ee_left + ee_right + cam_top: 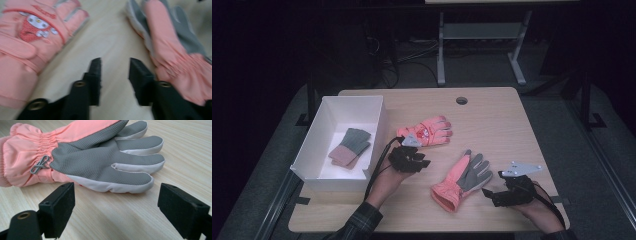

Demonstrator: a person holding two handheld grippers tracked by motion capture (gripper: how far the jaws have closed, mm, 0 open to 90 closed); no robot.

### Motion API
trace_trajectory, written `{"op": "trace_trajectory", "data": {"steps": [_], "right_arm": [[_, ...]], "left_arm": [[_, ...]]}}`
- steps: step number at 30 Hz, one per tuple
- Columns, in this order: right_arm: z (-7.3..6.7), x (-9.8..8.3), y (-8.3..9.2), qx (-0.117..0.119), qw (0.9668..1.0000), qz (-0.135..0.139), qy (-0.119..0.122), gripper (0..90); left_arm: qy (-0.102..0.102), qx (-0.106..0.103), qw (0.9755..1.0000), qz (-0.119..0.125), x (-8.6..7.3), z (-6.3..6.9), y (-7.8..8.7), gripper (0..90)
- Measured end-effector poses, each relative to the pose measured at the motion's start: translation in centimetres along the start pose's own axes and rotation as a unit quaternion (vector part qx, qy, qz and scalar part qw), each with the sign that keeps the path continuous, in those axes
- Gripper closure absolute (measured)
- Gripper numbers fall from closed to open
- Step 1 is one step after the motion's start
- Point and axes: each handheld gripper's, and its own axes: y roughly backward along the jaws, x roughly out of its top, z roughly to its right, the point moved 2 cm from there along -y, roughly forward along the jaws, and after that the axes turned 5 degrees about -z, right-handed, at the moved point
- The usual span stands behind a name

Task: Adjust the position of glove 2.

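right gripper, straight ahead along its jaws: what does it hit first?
Most likely the palm-up pink and grey glove: it lies just beyond the right gripper, whose jaws stand open and empty over bare table. Depth is a guess.

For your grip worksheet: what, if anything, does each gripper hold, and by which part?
Nothing is held. The left gripper and right gripper have empty jaws near the pink gloves.

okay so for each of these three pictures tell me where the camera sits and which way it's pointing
High view: above the person's side of the table, looking forward and down; both forearms and claws show.
Left gripper view: rides the left claw, looking along its jaws at bare wood between two pink gloves.
Right gripper view: rides the right claw, jaws apart, facing the grey-palmed glove.
Shared: all three show the grey-palmed glove.
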Motion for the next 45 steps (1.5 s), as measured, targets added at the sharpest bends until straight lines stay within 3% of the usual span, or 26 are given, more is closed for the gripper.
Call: {"op": "trace_trajectory", "data": {"steps": [3, 6, 7, 10, 14, 16, 22, 26, 45], "right_arm": [[-0.1, 0.0, 0.0, 0.001, 1.0, 0.002, -0.001, 14.1], [0.0, 0.0, 0.0, 0.002, 1.0, 0.005, -0.005, 14.1], [0.0, 0.0, 0.0, 0.002, 1.0, 0.005, -0.005, 14.1], [0.1, 0.0, 0.0, 0.002, 1.0, 0.005, -0.007, 14.2], [0.2, 0.0, 0.0, 0.002, 1.0, 0.006, -0.006, 14.2], [0.3, -0.1, 0.0, 0.003, 1.0, 0.004, -0.007, 14.2], [0.3, -0.1, -0.1, 0.004, 1.0, 0.003, -0.007, 14.3], [0.3, -0.1, 0.0, 0.004, 1.0, 0.002, -0.006, 14.3], [0.4, -0.1, 0.0, 0.004, 1.0, 0.006, -0.005, 14.4]], "left_arm": [[0.012, 0.012, 0.9999, 0.0, 0.7, -0.9, -0.5, 89.6], [0.019, 0.047, 0.9987, -0.003, 2.2, -2.5, -1.1, 89.8], [0.019, 0.047, 0.9987, -0.003, 2.2, -2.5, -1.1, 89.8], [0.023, 0.078, 0.9967, -0.003, 3.5, -4.0, -1.6, 89.8], [0.024, 0.085, 0.9959, -0.018, 4.1, -5.2, -2.3, 89.8], [0.032, 0.089, 0.9952, -0.025, 4.1, -5.9, -3.5, 89.8], [0.036, 0.082, 0.995, -0.044, 4.2, -6.5, -5.4, 89.8], [0.046, 0.069, 0.9955, -0.047, 4.5, -6.3, -6.1, 89.9], [0.043, 0.035, 0.9971, -0.052, 6.1, -5.7, -7.1, 90.0]]}}
